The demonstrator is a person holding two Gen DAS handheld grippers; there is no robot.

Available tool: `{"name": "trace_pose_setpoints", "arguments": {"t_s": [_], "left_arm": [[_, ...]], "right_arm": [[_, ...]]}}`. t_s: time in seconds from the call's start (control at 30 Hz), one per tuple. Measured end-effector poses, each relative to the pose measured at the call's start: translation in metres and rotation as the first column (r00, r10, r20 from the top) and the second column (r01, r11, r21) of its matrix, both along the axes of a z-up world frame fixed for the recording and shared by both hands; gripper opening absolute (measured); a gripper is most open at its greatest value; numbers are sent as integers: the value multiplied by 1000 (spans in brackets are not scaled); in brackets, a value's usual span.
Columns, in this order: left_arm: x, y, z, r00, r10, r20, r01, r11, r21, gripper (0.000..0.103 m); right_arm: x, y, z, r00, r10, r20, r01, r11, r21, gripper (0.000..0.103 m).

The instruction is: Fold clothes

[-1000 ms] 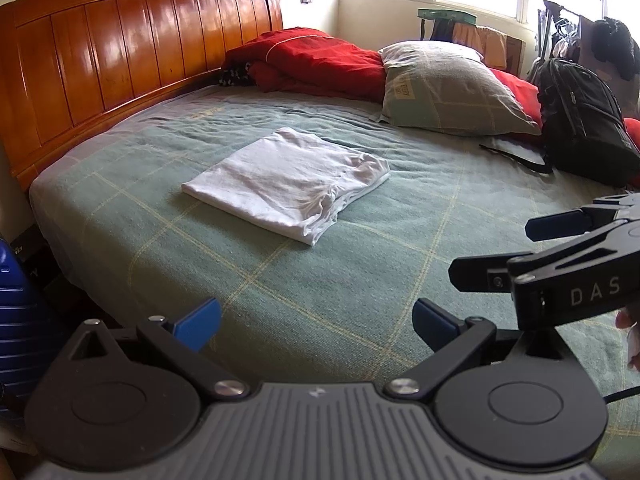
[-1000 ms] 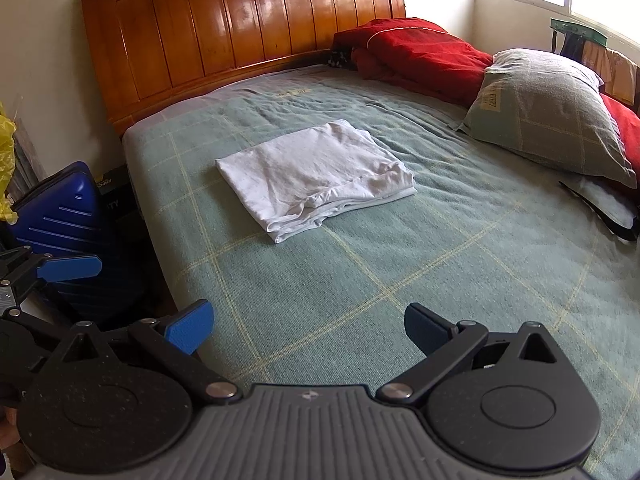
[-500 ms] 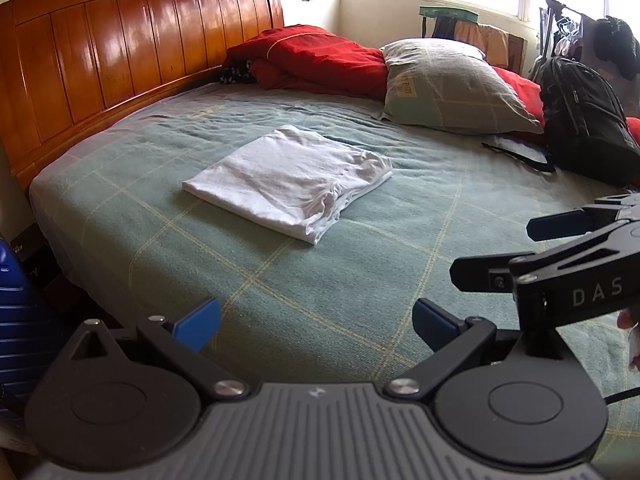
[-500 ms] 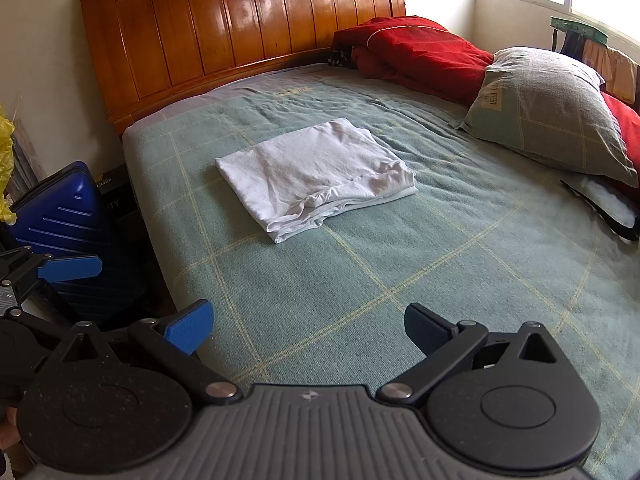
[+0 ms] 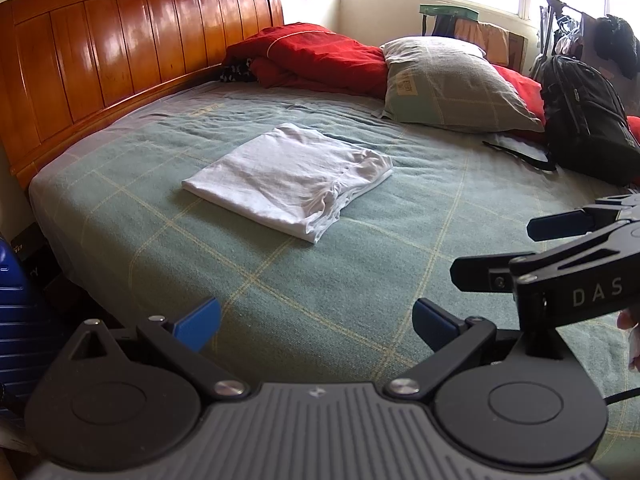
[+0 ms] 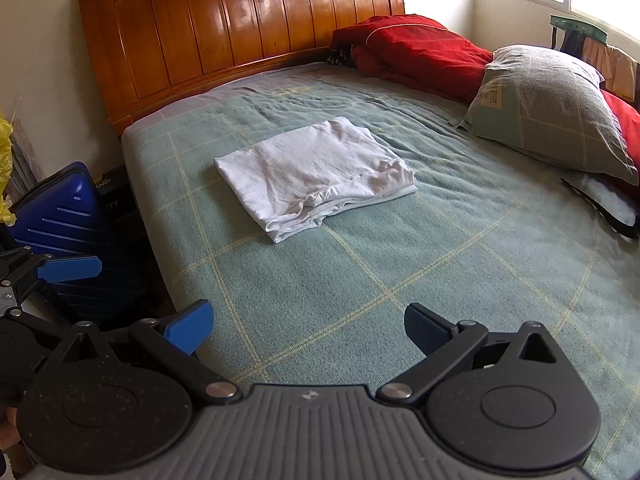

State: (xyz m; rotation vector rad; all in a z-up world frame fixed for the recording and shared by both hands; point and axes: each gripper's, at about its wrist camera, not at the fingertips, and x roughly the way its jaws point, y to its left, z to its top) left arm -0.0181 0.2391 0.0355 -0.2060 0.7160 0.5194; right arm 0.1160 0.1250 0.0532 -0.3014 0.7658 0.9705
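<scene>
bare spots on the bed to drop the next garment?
Bare blanket between the folded white shirt and both open hand-held grippers, left and right. Also between shirt and pillow. Crowded on the window side: red quilt, pillow, backpack.

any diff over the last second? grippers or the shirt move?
Nothing visibly changed. The left gripper and right gripper stay open and empty, back from the folded white shirt, which lies as before on the green bedspread.
</scene>
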Motion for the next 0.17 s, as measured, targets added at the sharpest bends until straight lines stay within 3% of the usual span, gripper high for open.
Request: {"name": "trace_pose_setpoints", "arguments": {"t_s": [0.17], "left_arm": [[0,-1,0,1000,1,0,-1,1000,2,102]], "right_arm": [[0,0,-1,1000,0,-1,0,1000,0,103]]}}
